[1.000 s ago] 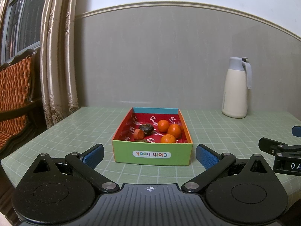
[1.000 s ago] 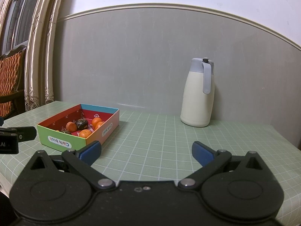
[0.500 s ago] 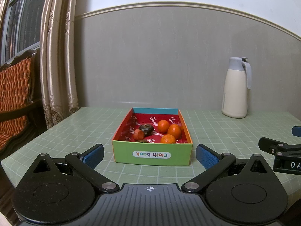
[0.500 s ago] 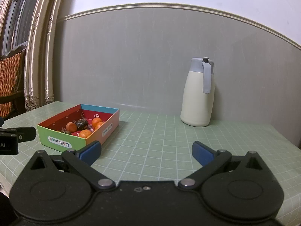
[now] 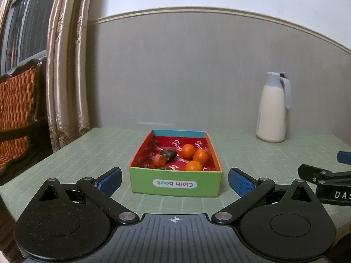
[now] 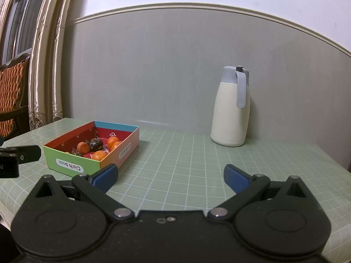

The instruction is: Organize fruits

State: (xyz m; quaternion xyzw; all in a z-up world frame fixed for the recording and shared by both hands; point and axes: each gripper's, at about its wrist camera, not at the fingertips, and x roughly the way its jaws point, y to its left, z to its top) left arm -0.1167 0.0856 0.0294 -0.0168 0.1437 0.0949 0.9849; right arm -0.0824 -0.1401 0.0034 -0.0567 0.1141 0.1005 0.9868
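Observation:
A shallow cardboard box (image 5: 175, 184) with a green front marked "Cloth book" and a red lining sits on the green grid table. Inside lie three oranges (image 5: 200, 156), a smaller reddish-orange fruit (image 5: 159, 160) and a dark lumpy fruit (image 5: 168, 153). My left gripper (image 5: 174, 180) hovers open just in front of the box, holding nothing. My right gripper (image 6: 171, 176) is open and empty over the table to the right of the box (image 6: 72, 160), whose fruits (image 6: 99, 154) show from the side. Each gripper's tip shows at the edge of the other's view.
A cream thermos jug (image 5: 273, 109) with a grey lid stands at the back right against the grey wall, also in the right wrist view (image 6: 232, 107). A curtain (image 5: 65, 65) and an orange woven chair (image 5: 15, 109) stand to the left of the table (image 6: 197, 164).

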